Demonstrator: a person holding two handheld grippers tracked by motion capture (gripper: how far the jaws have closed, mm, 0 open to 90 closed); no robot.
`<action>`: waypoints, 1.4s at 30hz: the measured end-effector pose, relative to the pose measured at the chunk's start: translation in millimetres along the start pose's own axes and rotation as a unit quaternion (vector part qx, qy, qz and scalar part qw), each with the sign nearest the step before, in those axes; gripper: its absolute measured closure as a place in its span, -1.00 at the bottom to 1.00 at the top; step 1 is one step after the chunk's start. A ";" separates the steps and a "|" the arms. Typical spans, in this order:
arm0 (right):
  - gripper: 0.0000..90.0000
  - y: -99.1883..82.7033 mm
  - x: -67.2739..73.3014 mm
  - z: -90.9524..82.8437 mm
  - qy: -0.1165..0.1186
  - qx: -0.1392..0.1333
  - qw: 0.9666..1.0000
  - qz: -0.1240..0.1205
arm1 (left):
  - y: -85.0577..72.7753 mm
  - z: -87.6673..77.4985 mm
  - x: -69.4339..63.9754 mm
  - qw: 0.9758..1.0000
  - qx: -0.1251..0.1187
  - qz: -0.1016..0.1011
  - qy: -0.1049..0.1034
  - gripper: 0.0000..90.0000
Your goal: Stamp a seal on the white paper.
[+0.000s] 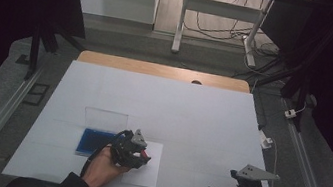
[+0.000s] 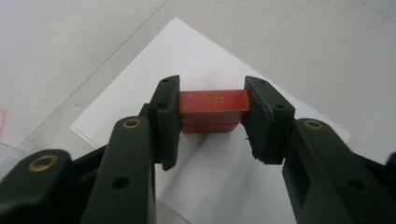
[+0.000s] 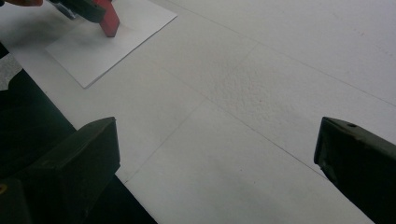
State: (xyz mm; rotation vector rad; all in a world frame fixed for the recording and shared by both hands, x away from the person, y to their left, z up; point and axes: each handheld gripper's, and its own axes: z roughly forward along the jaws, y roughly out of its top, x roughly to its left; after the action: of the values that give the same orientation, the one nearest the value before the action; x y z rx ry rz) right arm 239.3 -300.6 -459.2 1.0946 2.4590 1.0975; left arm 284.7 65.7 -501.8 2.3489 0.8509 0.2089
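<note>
A: Start with the table (image 1: 211, 116). What could go wrong on it?

B: Little on the far side; the white top is bare there, with plenty of room to move. The crowding is at the near left. The sheet (image 1: 149, 172) lies close to the near edge, and the blue tray (image 1: 88, 141) with its clear lid (image 1: 105, 117) sits just beside it on the left.

A: So a swing to the left is the danger?

B: I'd judge so. The left gripper (image 2: 212, 109) works low over the sheet, and a careless sweep could knock the tray or drag the paper toward the edge.

A: What is it holding?

B: A red stamp (image 2: 213, 101), pinched by its two ends between the jaws, over the sheet. Whether its base touches the paper I cannot tell.

A: Any risk in the grip?

B: The jaws catch only the ends, so a tilted press might make it twist or smear.

A: And the right gripper (image 3: 215, 154)?

B: Spread wide, holding nothing, at the near right corner, well apart from the sheet. It hangs close to the table's edge.
</note>
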 end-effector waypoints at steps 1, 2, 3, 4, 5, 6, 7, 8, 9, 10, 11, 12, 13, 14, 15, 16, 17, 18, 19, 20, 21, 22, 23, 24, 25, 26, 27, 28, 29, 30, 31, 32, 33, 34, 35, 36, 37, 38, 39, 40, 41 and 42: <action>-0.99 -0.1 -0.1 0.0 0.000 0.000 1.000 0.000 | 0.0 -0.1 -0.3 1.000 -0.001 0.000 0.000 0.29; -0.99 -0.1 0.0 0.0 0.000 0.000 1.000 0.000 | 0.1 -0.4 -0.6 1.000 -0.001 0.001 0.000 0.29; -0.99 -0.1 0.0 0.0 0.000 0.000 1.000 0.000 | 0.3 -0.8 -1.0 1.000 -0.002 0.001 0.000 0.29; -0.99 -0.1 0.1 0.0 0.000 0.000 1.000 0.000 | 0.6 -1.8 -1.5 1.000 -0.005 0.002 0.000 0.29; -0.99 -0.1 0.1 -0.1 0.000 0.000 1.000 0.000 | 0.8 -2.4 -1.7 1.000 -0.008 0.002 -0.001 0.29; -0.99 -0.1 0.1 -0.1 0.000 0.000 1.000 0.000 | 1.2 -3.8 -1.8 1.000 -0.008 0.004 0.000 0.29; -0.99 0.0 0.0 -0.3 -0.001 0.001 1.000 -0.001 | 1.6 -5.1 -1.8 1.000 -0.011 0.004 0.000 0.29; -0.99 -0.1 -0.1 -0.4 -0.001 0.001 1.000 -0.001 | 1.8 -6.9 -1.7 1.000 -0.015 0.002 -0.001 0.29; -0.99 -0.1 -0.2 -0.4 0.000 0.001 1.000 0.000 | 2.1 -8.4 -1.4 1.000 -0.016 0.002 -0.002 0.29; -0.99 -0.1 -0.2 -0.4 0.000 0.001 1.000 0.000 | 2.2 -10.1 -0.8 1.000 -0.018 0.002 -0.003 0.29; -0.99 -0.1 -0.2 -0.4 0.000 0.000 1.000 -0.001 | 2.4 -11.7 -0.4 1.000 -0.021 0.001 -0.005 0.29; -0.99 -0.1 -0.1 -0.4 -0.001 0.001 1.000 -0.001 | 2.4 -13.5 0.4 1.000 -0.024 0.001 -0.009 0.29; -0.99 -0.1 -0.1 -0.4 -0.001 0.001 1.000 -0.001 | 2.5 -15.0 1.0 1.000 -0.028 0.001 -0.013 0.29; -0.99 -0.1 -0.1 -0.4 -0.001 0.001 1.000 -0.001 | 2.6 -16.5 1.4 0.999 -0.033 0.002 -0.017 0.29; -0.99 -0.1 -0.1 -0.4 -0.001 0.001 1.000 -0.001 | 2.9 -17.7 1.7 0.999 -0.036 0.004 -0.020 0.29; -0.99 -0.1 -0.1 -0.4 -0.001 0.001 1.000 -0.001 | 3.2 -19.1 1.8 0.999 -0.039 0.005 -0.021 0.29; -0.99 -0.1 -0.1 -0.3 -0.001 0.001 1.000 -0.001 | 3.6 -20.3 2.0 0.999 -0.039 0.007 -0.020 0.29; -0.99 -0.1 -0.1 -0.4 -0.001 0.001 1.000 -0.001 | 3.7 -21.0 2.2 0.999 -0.039 0.008 -0.019 0.29; -0.99 -0.1 -0.1 -0.4 -0.001 0.001 1.000 -0.001 | 3.5 -21.7 2.6 0.999 -0.039 0.010 -0.018 0.29; -0.99 -0.1 -0.1 -0.5 -0.001 0.000 1.000 -0.001 | 3.3 -22.1 3.2 0.999 -0.038 0.011 -0.019 0.29; -0.99 -0.1 -0.1 -0.5 -0.001 0.000 1.000 -0.001 | 3.2 -22.5 3.6 0.999 -0.038 0.010 -0.018 0.29; -0.99 -0.1 -0.2 -0.5 -0.001 0.000 1.000 0.000 | 2.8 -23.2 4.3 0.999 -0.038 0.009 -0.017 0.29; -0.99 -0.1 -0.2 -0.6 -0.001 0.000 1.000 0.000 | 2.5 -23.7 4.8 0.999 -0.039 0.008 -0.019 0.29; -0.99 -0.2 -0.2 -0.6 -0.001 0.000 1.000 0.000 | 2.3 -24.7 5.1 0.999 -0.038 0.008 -0.018 0.29; -0.99 -0.2 -0.2 -0.6 -0.001 0.000 1.000 0.000 | 2.1 -25.3 5.4 0.999 -0.040 0.008 -0.017 0.29; -0.99 -0.2 -0.2 -0.6 -0.001 0.000 1.000 0.000 | 1.8 -26.6 5.9 0.999 -0.039 0.010 -0.017 0.29; -0.99 -0.2 -0.2 -0.7 -0.001 0.000 1.000 0.000 | 1.5 -28.1 6.0 0.999 -0.040 0.008 -0.016 0.29; -0.99 -0.2 -0.2 -0.7 -0.001 0.000 1.000 0.000 | 1.1 -29.3 6.6 0.999 -0.040 0.008 -0.016 0.29; -0.99 -0.2 -0.2 -0.7 -0.002 0.000 1.000 0.000 | 0.7 -30.5 7.0 0.999 -0.041 0.006 -0.015 0.29; -0.99 -0.2 -0.1 -0.7 -0.002 0.000 1.000 0.000 | 0.0 -32.4 7.9 0.999 -0.043 0.005 -0.014 0.29; -0.99 -0.2 -0.2 -0.7 -0.002 0.000 1.000 0.000 | -0.7 -33.9 9.0 0.999 -0.043 0.005 -0.014 0.29; -0.99 -0.2 -0.2 -0.7 -0.002 0.000 1.000 0.000 | -1.3 -35.2 10.0 0.999 -0.044 0.003 -0.014 0.29; -0.99 -0.2 -0.1 -0.8 -0.002 0.000 1.000 0.000 | -1.7 -36.2 10.6 0.999 -0.044 0.001 -0.012 0.29; -0.99 -0.3 -0.2 -0.8 -0.002 -0.001 1.000 0.000 | -2.3 -37.3 11.4 0.999 -0.046 -0.001 -0.012 0.29; -0.99 -0.3 -0.2 -0.9 -0.002 -0.001 1.000 0.000 | -2.9 -38.4 12.3 0.999 -0.048 -0.003 -0.011 0.29; -0.99 -0.3 -0.2 -0.9 -0.002 -0.001 1.000 0.000 | -3.4 -39.7 13.3 0.999 -0.048 -0.004 -0.010 0.29; -0.99 -0.3 -0.3 -0.9 -0.002 -0.001 1.000 0.000 | -4.1 -41.0 13.9 0.999 -0.049 -0.007 -0.010 0.29; -0.99 -0.4 -0.5 -0.8 -0.001 -0.003 1.000 0.001 | -4.8 -42.1 14.9 0.999 -0.050 -0.007 -0.009 0.29; -0.99 -0.4 -0.6 -0.8 0.000 -0.004 1.000 0.002 | -5.5 -43.5 15.9 0.999 -0.049 -0.008 -0.008 0.29; -0.99 -0.4 -0.7 -0.9 0.000 -0.004 1.000 0.003 | -6.3 -44.6 16.8 0.999 -0.050 -0.010 -0.008 0.29; -0.99 -0.5 -0.7 -0.9 0.000 -0.004 1.000 0.003 | -6.9 -45.4 17.6 0.999 -0.049 -0.010 -0.008 0.29; -0.99 -0.5 -0.7 -1.0 0.000 -0.004 1.000 0.003 | -7.5 -46.4 18.2 0.999 -0.049 -0.012 -0.007 0.29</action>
State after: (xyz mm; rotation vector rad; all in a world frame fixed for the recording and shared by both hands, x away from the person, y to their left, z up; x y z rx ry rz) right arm 239.1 -301.9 -459.0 1.1008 2.4506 1.1089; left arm 279.1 105.0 -470.7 2.2454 0.8427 0.2199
